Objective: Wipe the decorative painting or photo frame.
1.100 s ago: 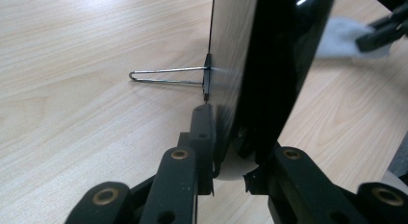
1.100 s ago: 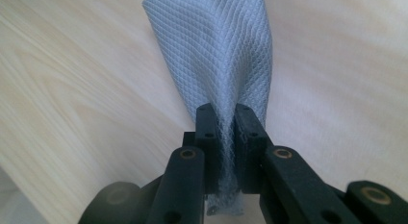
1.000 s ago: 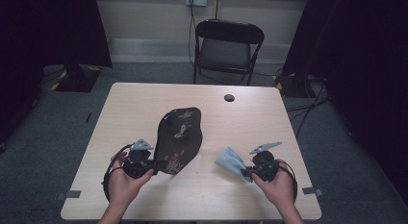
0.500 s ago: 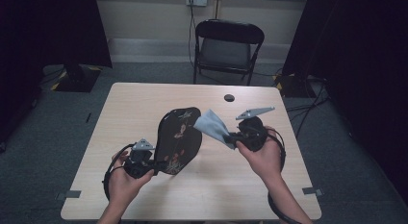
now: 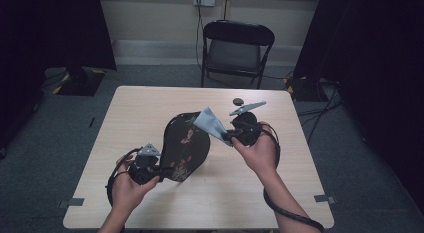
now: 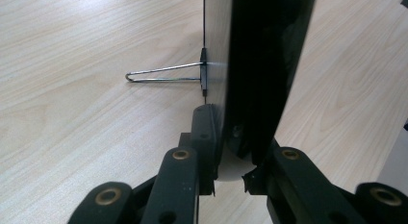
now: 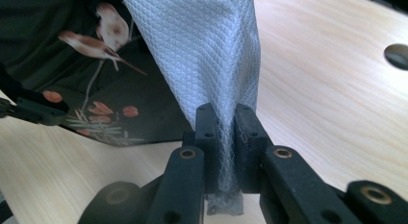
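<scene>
At the centre of the high view stands the plaque (image 5: 186, 145), a black oval panel painted with birds and flowers, tilted on its edge on the surface (image 5: 150, 105). It looks rigid and glossy, so likely slippery and easy to scratch or chip if it tips flat; its thin rim is the only handy place to take it, and a firm, steady hold low on that rim should keep it from sliding. A wire stand (image 6: 163, 75) juts from its pale back in the left gripper view. The left gripper (image 5: 159, 171) has its jaws pinching the plaque's lower rim, one pad on each face, at the lower left of the frame.

Against the plaque's upper right edge hangs the cloth (image 5: 211, 124), a pale blue quilted-weave square, limp and light; it will drape and fold wherever pushed, so a bunched pinch near one corner suits it. The right gripper (image 5: 227, 138) holds it so, jaws pressed tight on a gathered fold, the free part fanning toward the painted face (image 7: 96, 75).

A small dark disc (image 5: 238, 101) lies well apart, toward the far edge.
</scene>
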`<state>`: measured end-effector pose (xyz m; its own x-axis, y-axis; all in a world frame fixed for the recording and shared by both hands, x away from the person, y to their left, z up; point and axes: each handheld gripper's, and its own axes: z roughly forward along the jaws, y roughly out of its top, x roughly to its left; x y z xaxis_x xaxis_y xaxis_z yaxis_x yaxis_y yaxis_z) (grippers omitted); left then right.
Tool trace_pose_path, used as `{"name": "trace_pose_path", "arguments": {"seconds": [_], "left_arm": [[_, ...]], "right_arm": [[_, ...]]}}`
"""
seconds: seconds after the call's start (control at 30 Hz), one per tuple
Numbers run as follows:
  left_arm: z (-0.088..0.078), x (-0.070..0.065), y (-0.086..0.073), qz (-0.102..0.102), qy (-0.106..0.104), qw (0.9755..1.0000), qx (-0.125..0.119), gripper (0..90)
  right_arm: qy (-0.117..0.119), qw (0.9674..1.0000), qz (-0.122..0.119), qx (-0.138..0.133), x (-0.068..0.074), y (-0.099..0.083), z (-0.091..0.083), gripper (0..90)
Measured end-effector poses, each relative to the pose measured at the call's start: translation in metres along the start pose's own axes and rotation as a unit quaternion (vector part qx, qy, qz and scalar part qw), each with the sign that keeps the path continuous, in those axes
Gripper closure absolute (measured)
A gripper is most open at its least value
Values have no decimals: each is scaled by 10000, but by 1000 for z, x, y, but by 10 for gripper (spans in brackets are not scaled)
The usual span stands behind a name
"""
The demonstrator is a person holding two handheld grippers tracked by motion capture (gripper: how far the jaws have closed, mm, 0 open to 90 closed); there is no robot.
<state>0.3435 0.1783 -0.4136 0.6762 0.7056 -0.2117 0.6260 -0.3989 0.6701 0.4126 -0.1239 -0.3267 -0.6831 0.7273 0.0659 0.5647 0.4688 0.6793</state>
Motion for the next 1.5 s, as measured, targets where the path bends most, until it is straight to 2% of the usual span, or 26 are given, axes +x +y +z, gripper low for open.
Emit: {"name": "trace_pose_path", "arguments": {"seconds": [0.23, 0.43, 0.6, 0.73, 0.87, 0.9, 1.0, 1.17, 1.3, 1.37, 1.4, 1.5], "left_arm": [[0, 1, -1, 7, -12, 10000, -53, 787], [-1, 1, -2, 30, -14, 10000, -42, 787], [-1, 0, -2, 11, -10, 10000, -44, 786], [-2, 0, -2, -10, -10, 10000, -62, 786], [-2, 0, -2, -27, -5, 10000, -65, 786], [-2, 0, -2, -26, -7, 10000, -70, 786], [-2, 0, -2, -27, -7, 10000, -79, 786], [-2, 0, -2, -29, -3, 10000, -86, 786], [-1, -1, -1, -38, 20, 10000, -87, 786], [-1, -1, -1, -65, 12, 9999, -93, 786], [-1, -1, -1, -63, 10, 9999, -92, 786], [-1, -1, -1, -71, 13, 9999, -90, 786]], "right_arm": [[4, 9995, -25, 312, 3, -12, 25, 828], [22, 9984, 1, 561, 4, -29, 48, 829], [14, 9962, 25, 872, 5, -48, 68, 828], [102, 9941, 99, 1076, 5, -66, 85, 828], [119, 9920, 73, 1251, 7, -77, 94, 827], [119, 9920, 73, 1251, 7, -77, 94, 827], [82, 9894, -5, 1453, 7, -84, 98, 827], [160, 9896, 78, 1430, 3, -96, 93, 826], [189, 9911, 152, 1307, -1, -97, 81, 826], [143, 9930, 129, 1166, -4, -91, 66, 825], [143, 9930, 129, 1166, -4, -91, 66, 825], [121, 9950, 107, 987, -6, -82, 50, 826]]}}
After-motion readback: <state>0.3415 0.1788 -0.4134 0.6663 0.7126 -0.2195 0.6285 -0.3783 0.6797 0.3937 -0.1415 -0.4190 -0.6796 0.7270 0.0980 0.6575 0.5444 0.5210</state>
